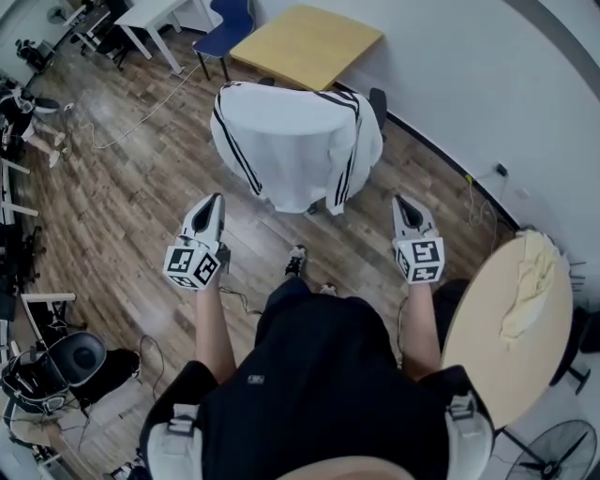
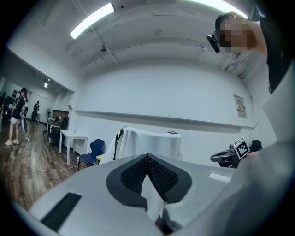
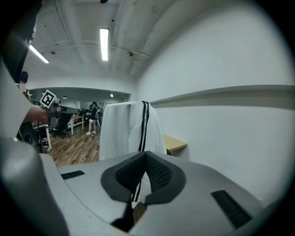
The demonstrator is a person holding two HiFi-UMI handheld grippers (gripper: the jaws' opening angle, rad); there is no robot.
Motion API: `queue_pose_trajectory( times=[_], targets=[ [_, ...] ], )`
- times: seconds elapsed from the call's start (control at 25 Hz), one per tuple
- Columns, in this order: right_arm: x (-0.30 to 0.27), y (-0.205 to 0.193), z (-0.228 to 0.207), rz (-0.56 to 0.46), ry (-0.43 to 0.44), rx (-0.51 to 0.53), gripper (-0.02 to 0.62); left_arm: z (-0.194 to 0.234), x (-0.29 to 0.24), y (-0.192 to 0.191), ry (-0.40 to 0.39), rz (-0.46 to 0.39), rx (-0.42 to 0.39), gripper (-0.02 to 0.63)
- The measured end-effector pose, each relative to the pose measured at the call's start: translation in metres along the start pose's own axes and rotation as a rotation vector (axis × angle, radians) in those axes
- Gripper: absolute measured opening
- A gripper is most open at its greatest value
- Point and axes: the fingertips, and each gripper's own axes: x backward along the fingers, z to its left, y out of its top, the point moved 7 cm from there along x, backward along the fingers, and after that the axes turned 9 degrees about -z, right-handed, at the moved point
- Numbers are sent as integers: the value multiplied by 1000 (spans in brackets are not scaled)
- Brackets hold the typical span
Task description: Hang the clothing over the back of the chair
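your left claw (image 2: 147, 156) is closed all the way, both dark ribbed pads meeting at the tip with nothing pinched between them. same story on the right claw (image 3: 146, 153): pads pressed together, empty. in the head view both are held out in front of you at about the same height, one on either side of your body. the tips point toward the chair, clear of it and touching nothing.

the jacket (image 1: 295, 141), white with black stripes down the sleeves, is draped over the back of the chair (image 1: 378, 101). it covers the backrest completely, with the top edge spread flat across and the striped sleeves hanging down both sides. only a dark bit of the chair pokes out at the right side, plus a little of the base under the hem.

right behind the chair is a yellow table (image 1: 305, 42) against the wall, with a blue chair (image 1: 230, 23) at its left corner and a white table (image 1: 150, 14) further left. on your right there's a round table (image 1: 487, 347) with a pale cloth (image 1: 530, 281) bunched up along its far edge. everything stands on a wood floor (image 1: 122, 206) with a loose cable (image 1: 141, 117) lying off to the left of the chair.
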Motion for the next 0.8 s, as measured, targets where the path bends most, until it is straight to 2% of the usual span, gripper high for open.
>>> queue_pose_trajectory(
  times=[0.32,0.8],
  targets=[
    [29,-15,23,17,46,-7,-5,-23,44,-1,33,8,-15,3],
    [42,-20,45,38,79,-23,-5,-31,87,2,83,5,-29,3]
  ],
)
